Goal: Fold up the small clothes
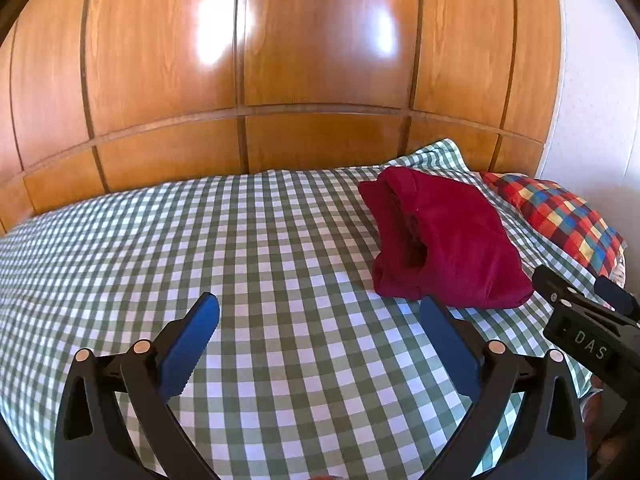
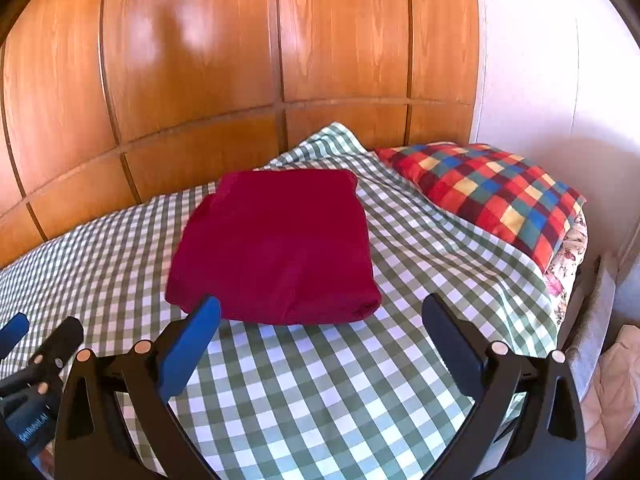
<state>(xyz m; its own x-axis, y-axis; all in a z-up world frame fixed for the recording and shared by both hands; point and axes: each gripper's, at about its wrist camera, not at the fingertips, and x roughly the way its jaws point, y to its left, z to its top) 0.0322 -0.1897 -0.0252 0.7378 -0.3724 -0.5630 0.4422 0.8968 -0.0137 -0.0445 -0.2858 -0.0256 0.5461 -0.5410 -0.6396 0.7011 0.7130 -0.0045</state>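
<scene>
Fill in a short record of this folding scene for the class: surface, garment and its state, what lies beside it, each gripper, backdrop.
surface: bed with green-and-white checked sheet
garment: dark red garment, folded into a compact block, lying on the sheet
beside it: multicoloured checked pillow at the bed's right end, apart from the garment
left gripper: jaws wide open, nothing between them, short of the garment
right gripper: jaws wide open, empty, just in front of the garment
backdrop: glossy wooden panelling
</scene>
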